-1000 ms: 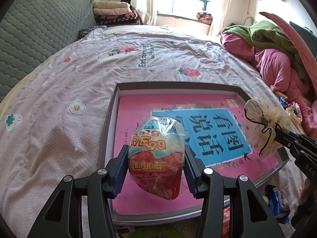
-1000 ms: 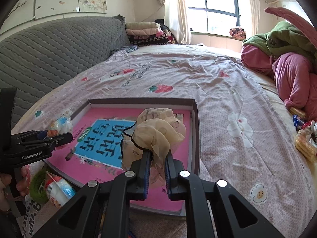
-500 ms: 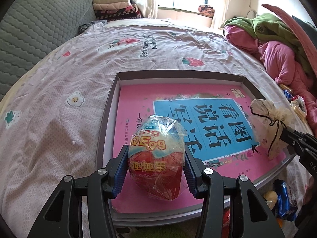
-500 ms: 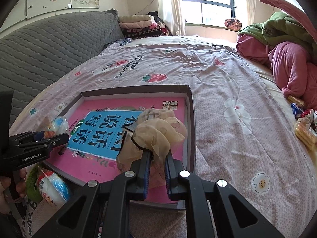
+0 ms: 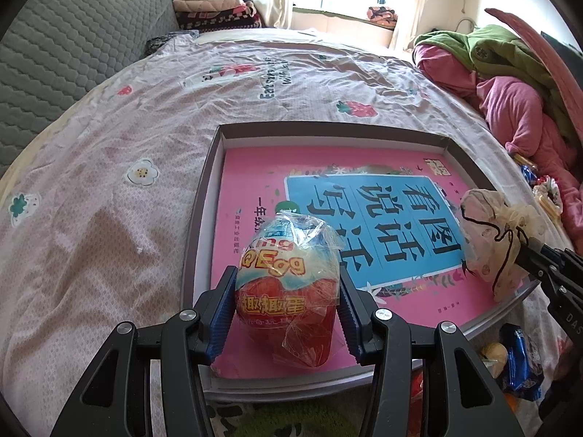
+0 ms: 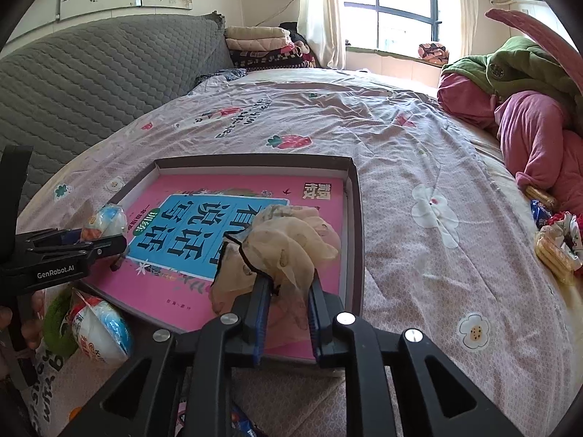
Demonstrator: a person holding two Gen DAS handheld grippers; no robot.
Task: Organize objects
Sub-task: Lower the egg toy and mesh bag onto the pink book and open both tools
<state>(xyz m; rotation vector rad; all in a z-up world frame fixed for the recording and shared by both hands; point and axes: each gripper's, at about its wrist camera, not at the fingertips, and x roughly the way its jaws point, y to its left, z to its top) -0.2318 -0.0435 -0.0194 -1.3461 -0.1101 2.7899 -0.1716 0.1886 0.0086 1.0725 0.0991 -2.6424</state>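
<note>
While the left gripper (image 5: pixel 288 313) has its blue-padded jaws clamped on both sides of a plastic-wrapped toy egg with a red bottom and white-and-blue top (image 5: pixel 289 291), the right gripper (image 6: pixel 288 302) is letting go: its jaws are opening, with a beige gauzy fabric pouch with a black drawstring (image 6: pixel 280 251) still bunched between them and the cloth still against the pads from what I can see. Both hang over the near end of a shallow dark-rimmed cardboard box (image 6: pixel 359 225) sitting on the bed, and inside it lies a pink book with a blue title panel (image 5: pixel 364 218). From the left wrist view the egg sits right ahead between the fingers, over the book's near left corner, and the pouch shows off to the right by the box's right rim. Down and left of the right gripper, outside the box on the flowery pale-pink bedsheet (image 6: pixel 419 153), there's another wrapped egg (image 6: pixel 100 331), same kind. Right of that gripper, near the bed edge, a few snack packets (image 6: pixel 552 251) lie loose.
</note>
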